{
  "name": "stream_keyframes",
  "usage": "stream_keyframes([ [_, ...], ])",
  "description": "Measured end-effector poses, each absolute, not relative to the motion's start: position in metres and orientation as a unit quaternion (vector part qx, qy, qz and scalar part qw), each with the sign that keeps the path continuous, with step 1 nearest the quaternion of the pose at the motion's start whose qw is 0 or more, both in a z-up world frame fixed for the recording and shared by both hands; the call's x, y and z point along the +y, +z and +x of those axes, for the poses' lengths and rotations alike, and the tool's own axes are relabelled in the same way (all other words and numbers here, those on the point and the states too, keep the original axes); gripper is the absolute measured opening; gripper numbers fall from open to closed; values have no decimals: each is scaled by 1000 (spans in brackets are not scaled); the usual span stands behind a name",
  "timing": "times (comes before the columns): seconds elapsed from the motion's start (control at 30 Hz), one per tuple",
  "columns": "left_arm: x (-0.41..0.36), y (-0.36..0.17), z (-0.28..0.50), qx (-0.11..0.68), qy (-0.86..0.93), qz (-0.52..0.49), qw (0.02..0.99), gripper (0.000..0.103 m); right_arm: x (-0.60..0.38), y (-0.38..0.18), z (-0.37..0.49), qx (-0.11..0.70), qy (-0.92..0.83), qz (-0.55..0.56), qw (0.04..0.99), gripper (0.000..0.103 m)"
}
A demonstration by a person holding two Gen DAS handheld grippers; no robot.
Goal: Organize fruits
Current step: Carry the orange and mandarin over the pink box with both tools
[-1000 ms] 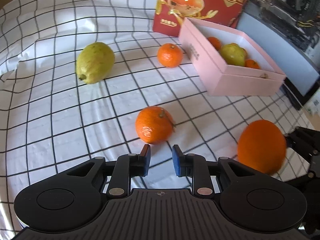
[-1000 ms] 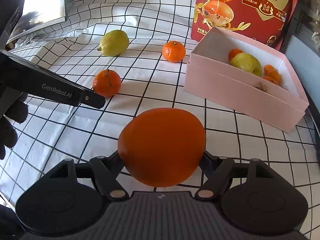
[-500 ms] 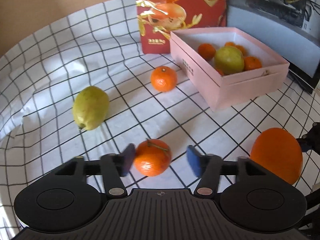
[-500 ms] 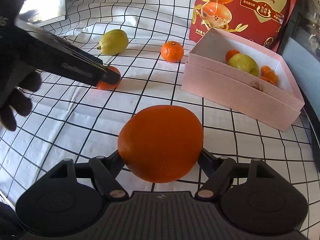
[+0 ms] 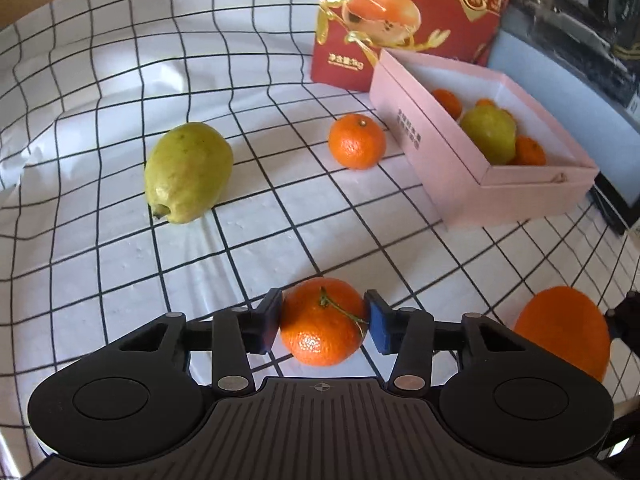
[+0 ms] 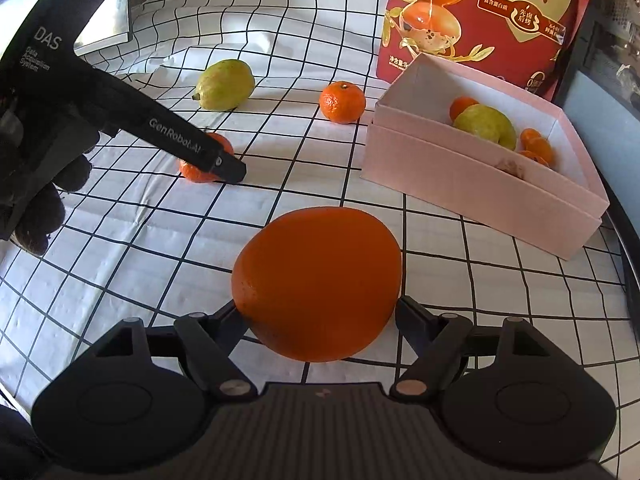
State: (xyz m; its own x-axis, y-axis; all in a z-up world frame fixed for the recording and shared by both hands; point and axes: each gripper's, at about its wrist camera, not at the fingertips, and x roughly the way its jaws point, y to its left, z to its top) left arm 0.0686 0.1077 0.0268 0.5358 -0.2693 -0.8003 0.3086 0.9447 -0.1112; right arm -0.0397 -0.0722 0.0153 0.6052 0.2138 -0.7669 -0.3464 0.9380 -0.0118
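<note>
A stemmed mandarin rests on the checked cloth between the blue pads of my left gripper. The jaws are closing, and both pads touch the fruit's sides. The right wrist view shows the same gripper reaching down over that mandarin, held by a gloved hand. My right gripper is shut on a large orange, held above the cloth. Its fingertips are hidden behind the fruit. An open pink box at the right holds a green pear-like fruit and small mandarins.
A loose green fruit lies at the left of the cloth. Another mandarin sits close to the box's near corner. A red printed bag stands behind the box. A dark screen edge borders the table's right side.
My left gripper went from shut to wide open, moved forward around the stemmed mandarin, and has now closed until its pads touch it. The right gripper and its orange stayed put.
</note>
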Motion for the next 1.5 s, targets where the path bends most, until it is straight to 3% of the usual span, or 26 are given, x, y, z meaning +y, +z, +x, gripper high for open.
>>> stream_keyframes([
  [0.87, 55, 40, 37, 472, -258, -37, 842, 49, -139, 30, -18, 408, 91, -30, 908, 70],
  [0.93, 49, 53, 48, 458, -264, -47, 848, 49, -150, 42, -13, 391, 79, -24, 917, 65],
  [0.97, 45, 60, 54, 449, -267, -51, 851, 49, -156, 54, -11, 372, 74, -22, 925, 50],
  [1.0, 41, 69, 61, 437, -270, -53, 856, 49, -161, 64, -9, 355, 74, -21, 932, 22],
  [1.03, 35, 79, 69, 421, -272, -54, 863, 49, -165, 78, -4, 339, 74, -19, 938, 17],
  [1.13, 26, 93, 84, 396, -260, -58, 879, 49, -184, 114, 24, 320, 73, -8, 945, 18],
  [1.27, 29, 93, 86, 392, -247, -74, 883, 49, -203, 120, 43, 336, 97, 1, 937, 21],
  [1.33, 31, 87, 82, 404, -240, -71, 880, 50, -201, 109, 34, 350, 112, -7, 930, 40],
  [1.37, 32, 83, 80, 410, -237, -67, 878, 50, -200, 101, 28, 356, 116, -8, 927, 60],
  [1.4, 34, 79, 78, 417, -233, -63, 876, 50, -199, 94, 21, 360, 120, -5, 925, 73],
  [1.5, 41, 67, 66, 438, -225, -59, 869, 50, -189, 70, 3, 378, 136, -4, 916, 74],
])
